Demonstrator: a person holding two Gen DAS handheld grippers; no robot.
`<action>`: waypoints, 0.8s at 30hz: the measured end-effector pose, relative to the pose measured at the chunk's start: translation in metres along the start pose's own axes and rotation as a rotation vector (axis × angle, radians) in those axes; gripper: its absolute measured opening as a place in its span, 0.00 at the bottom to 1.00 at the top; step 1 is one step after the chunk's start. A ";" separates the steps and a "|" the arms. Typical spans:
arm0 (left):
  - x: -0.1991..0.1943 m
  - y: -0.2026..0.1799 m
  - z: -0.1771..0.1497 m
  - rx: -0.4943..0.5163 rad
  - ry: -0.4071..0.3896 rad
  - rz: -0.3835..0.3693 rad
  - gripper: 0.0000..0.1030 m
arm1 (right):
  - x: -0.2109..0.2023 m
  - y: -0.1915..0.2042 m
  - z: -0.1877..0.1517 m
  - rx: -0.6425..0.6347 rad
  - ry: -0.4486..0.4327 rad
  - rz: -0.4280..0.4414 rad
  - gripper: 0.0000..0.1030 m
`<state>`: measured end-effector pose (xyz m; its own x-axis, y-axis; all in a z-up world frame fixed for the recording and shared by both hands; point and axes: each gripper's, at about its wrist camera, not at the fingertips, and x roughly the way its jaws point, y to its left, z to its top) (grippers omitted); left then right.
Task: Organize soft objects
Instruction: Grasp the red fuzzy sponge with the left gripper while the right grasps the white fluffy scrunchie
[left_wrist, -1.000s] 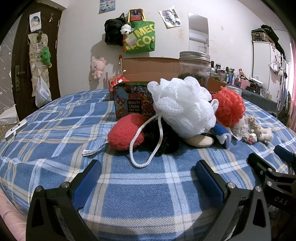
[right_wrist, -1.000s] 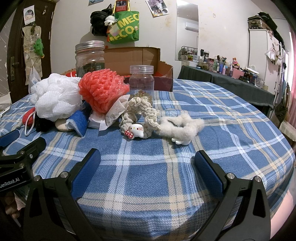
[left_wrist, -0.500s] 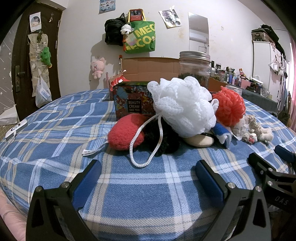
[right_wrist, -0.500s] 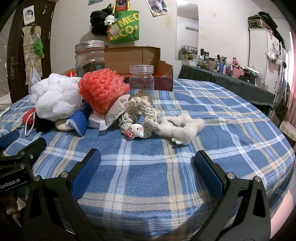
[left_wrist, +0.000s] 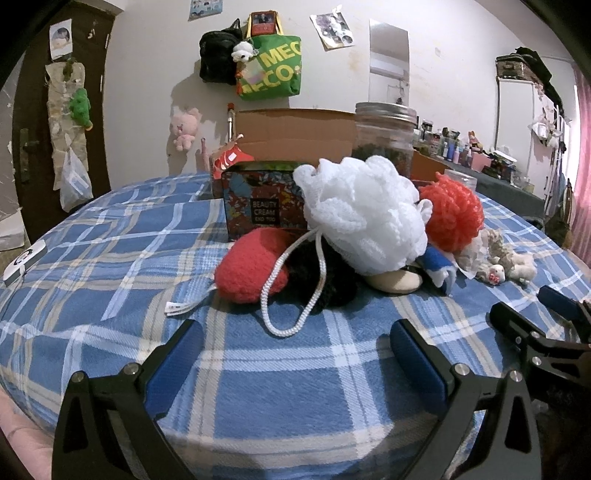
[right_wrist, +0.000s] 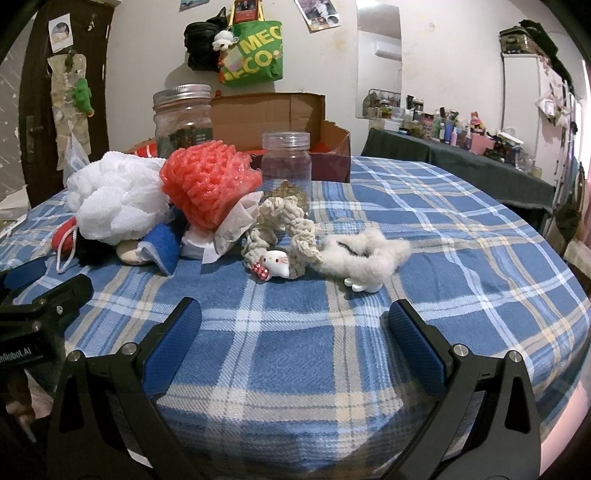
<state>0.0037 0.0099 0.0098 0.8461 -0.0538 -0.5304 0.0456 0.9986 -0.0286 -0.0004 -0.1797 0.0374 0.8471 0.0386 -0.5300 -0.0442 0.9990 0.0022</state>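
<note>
A heap of soft things lies on the blue plaid table (left_wrist: 110, 258): a white mesh bath puff (left_wrist: 365, 210) with a cord loop, a red fuzzy pad (left_wrist: 251, 269), a black fluffy piece (left_wrist: 321, 277), an orange-red puff (left_wrist: 452, 216). In the right wrist view the white puff (right_wrist: 118, 199) and orange puff (right_wrist: 210, 184) sit left of a beige scrunchie with a cat charm (right_wrist: 280, 240) and a fluffy cream hair clip (right_wrist: 365, 254). My left gripper (left_wrist: 295, 354) is open and empty, short of the cord. My right gripper (right_wrist: 295, 336) is open and empty, short of the scrunchie and the hair clip.
A patterned cream box (left_wrist: 264, 206), a tall lidded jar (left_wrist: 384, 136) and an open cardboard box (left_wrist: 295, 133) stand behind the heap. A small clear jar (right_wrist: 286, 162) stands behind the scrunchie. The other gripper shows at each view's edge (left_wrist: 535, 332) (right_wrist: 40, 306).
</note>
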 end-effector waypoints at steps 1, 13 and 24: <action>0.000 0.002 0.000 -0.006 0.004 -0.001 1.00 | 0.000 -0.003 0.001 0.007 0.003 -0.001 1.00; -0.005 0.044 0.036 -0.040 0.024 -0.011 1.00 | 0.006 -0.042 0.031 0.092 0.021 -0.019 1.00; 0.017 0.066 0.063 0.058 0.111 -0.027 1.00 | 0.025 -0.061 0.044 0.078 0.106 -0.016 1.00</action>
<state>0.0547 0.0748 0.0524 0.7801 -0.0767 -0.6210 0.1005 0.9949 0.0035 0.0463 -0.2392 0.0616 0.7867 0.0247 -0.6168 0.0136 0.9983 0.0573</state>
